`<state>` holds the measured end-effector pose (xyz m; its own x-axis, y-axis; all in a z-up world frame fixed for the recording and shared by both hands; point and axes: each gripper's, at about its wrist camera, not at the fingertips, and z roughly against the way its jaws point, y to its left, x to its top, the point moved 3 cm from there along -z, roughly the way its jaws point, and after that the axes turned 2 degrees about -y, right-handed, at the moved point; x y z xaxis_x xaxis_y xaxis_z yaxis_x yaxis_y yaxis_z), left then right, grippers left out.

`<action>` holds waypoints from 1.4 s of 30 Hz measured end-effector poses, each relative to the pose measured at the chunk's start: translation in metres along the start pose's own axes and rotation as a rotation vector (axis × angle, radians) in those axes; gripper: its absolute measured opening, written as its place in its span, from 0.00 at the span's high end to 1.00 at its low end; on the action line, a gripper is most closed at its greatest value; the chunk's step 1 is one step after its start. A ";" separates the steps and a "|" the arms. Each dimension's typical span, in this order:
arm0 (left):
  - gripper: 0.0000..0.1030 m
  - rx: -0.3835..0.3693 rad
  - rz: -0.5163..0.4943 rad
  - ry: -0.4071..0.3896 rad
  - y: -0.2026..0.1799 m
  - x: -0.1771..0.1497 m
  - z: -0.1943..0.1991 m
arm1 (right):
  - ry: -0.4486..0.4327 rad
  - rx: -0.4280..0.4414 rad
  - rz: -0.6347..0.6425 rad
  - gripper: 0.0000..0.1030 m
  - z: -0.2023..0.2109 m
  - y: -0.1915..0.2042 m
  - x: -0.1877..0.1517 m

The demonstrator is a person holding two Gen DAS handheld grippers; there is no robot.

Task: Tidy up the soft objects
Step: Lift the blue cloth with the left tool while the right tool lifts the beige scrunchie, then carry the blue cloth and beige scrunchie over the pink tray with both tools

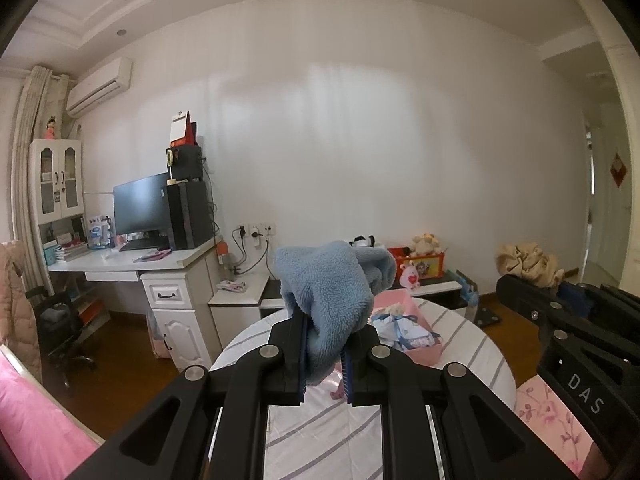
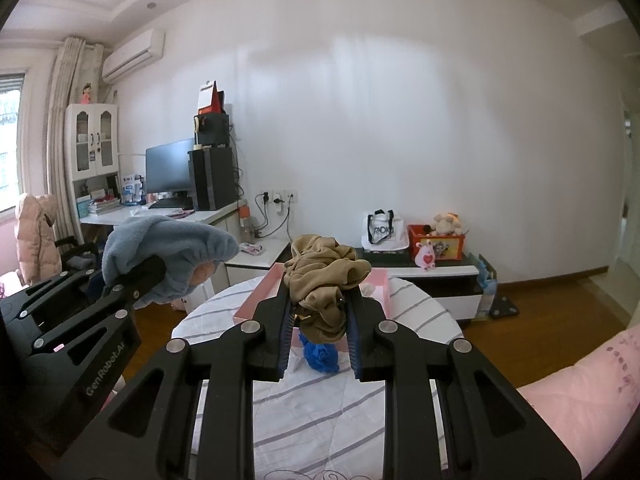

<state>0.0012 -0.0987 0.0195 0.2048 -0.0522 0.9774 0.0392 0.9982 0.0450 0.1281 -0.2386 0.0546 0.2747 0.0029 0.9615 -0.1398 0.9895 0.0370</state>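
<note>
My left gripper (image 1: 326, 344) is shut on a fluffy light blue cloth (image 1: 328, 280) and holds it up above the round striped table (image 1: 320, 420). The cloth also shows at the left of the right wrist view (image 2: 168, 244). My right gripper (image 2: 318, 320) is shut on a crumpled tan cloth (image 2: 324, 276), held above the table (image 2: 320, 408). A pink box (image 1: 420, 320) with folded blue-white fabric inside sits on the table behind the cloths; its rim shows in the right wrist view (image 2: 260, 292). A bright blue soft item (image 2: 320, 356) lies on the table under the right gripper.
A white desk (image 1: 132, 264) with a monitor and computer tower stands at left. A low cabinet (image 2: 440, 276) against the wall carries a red toy box with plush toys. An office chair (image 1: 60, 328) stands by the desk. Pink bedding (image 2: 580, 396) lies at right.
</note>
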 end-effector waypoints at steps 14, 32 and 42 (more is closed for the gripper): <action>0.90 -0.013 0.012 0.070 0.011 0.011 -0.035 | 0.044 0.012 -0.007 0.80 -0.019 -0.001 -0.007; 0.90 -0.065 0.025 0.209 0.018 0.045 -0.158 | 0.158 -0.015 -0.044 0.80 -0.098 -0.022 -0.021; 0.90 -0.065 0.033 0.256 0.031 0.086 -0.249 | 0.205 -0.018 -0.040 0.80 -0.157 -0.030 -0.014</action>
<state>0.2631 -0.0792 0.0532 0.4473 -0.0335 0.8938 0.0893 0.9960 -0.0073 0.2781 -0.2458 -0.0033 0.4678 -0.0095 0.8838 -0.1078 0.9919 0.0677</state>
